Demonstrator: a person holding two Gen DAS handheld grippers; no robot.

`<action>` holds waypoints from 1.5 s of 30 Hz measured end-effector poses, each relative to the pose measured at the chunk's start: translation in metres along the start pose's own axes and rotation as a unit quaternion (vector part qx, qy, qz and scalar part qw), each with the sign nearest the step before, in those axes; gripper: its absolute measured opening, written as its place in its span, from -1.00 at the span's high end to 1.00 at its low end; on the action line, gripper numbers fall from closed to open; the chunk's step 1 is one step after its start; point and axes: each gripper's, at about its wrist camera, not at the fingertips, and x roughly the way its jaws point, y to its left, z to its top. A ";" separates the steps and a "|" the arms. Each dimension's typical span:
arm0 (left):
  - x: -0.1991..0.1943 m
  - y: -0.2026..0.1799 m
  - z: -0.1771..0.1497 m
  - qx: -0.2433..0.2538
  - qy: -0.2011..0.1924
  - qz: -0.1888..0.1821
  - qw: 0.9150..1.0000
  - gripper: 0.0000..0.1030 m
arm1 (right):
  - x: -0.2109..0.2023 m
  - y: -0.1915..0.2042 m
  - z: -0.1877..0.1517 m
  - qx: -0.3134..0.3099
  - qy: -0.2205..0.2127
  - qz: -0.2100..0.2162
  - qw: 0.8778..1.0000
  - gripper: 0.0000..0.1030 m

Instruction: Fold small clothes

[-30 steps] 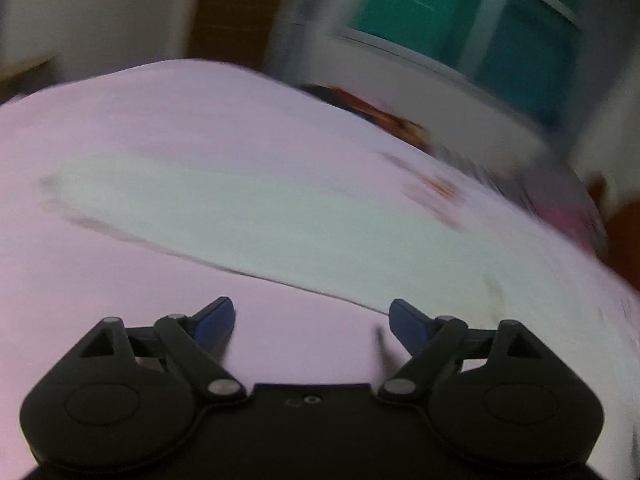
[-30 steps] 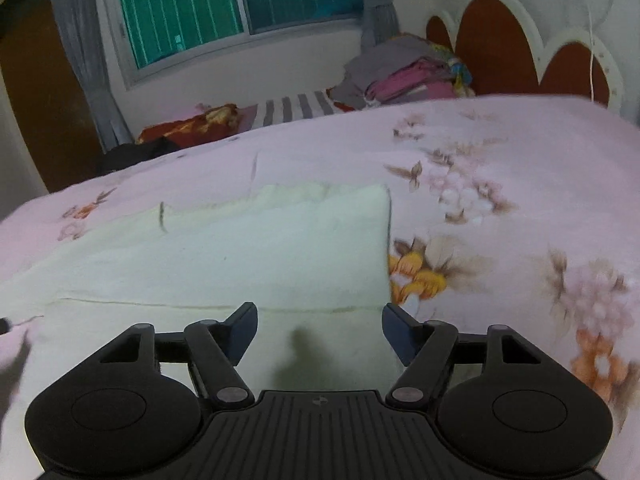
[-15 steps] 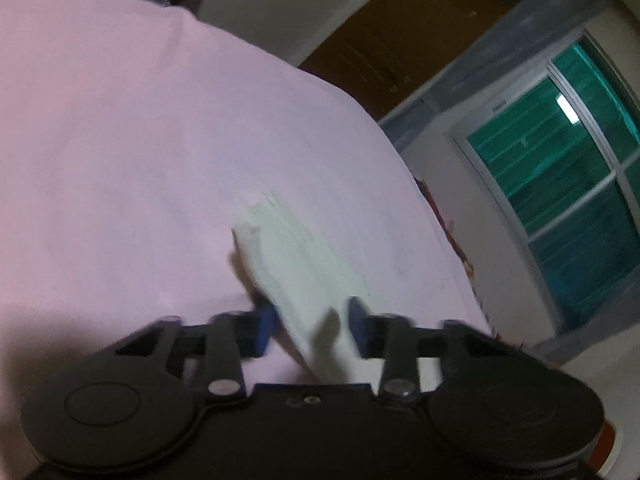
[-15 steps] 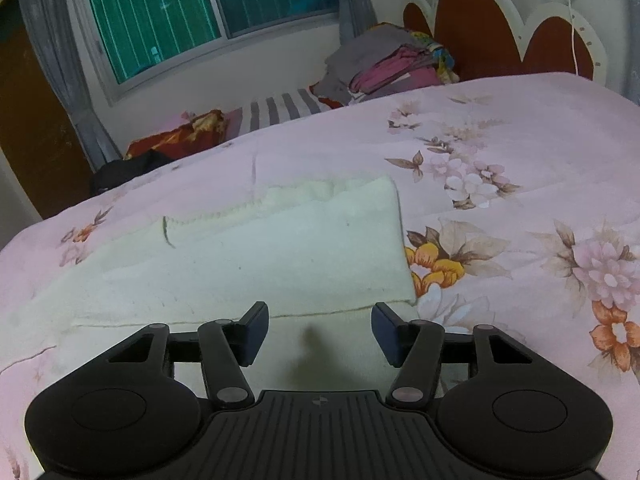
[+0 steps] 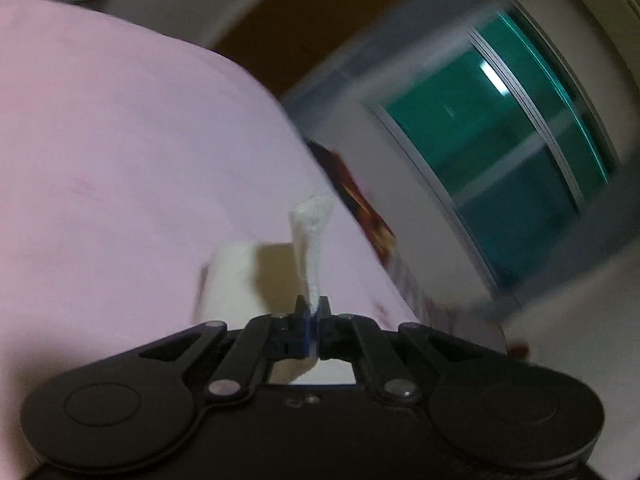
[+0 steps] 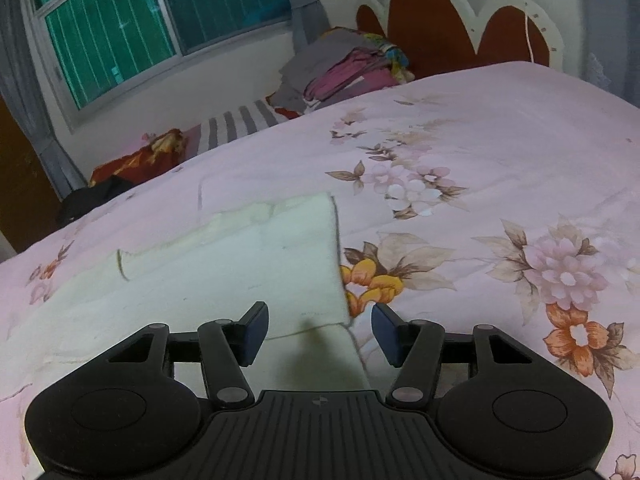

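My left gripper is clamped tight on a corner of the cream cloth, which stands up from the jaws in a narrow strip; more of it bunches just to the left, on the pink bedsheet. Beyond the bed I see a green-tinted window; the picture is blurred.

cream cloth folded on bedspread

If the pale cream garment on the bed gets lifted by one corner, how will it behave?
Probably floppy: the cream garment lies flat in soft layers, and the pinched edge in the left tool bunches narrow. It likely trails and drags on the bedsheet rather than sliding freely.
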 end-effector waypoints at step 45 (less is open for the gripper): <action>-0.042 -0.118 -0.208 0.367 0.172 -0.019 0.914 0.02 | 0.025 -0.025 0.031 0.038 0.014 0.104 0.994 -0.12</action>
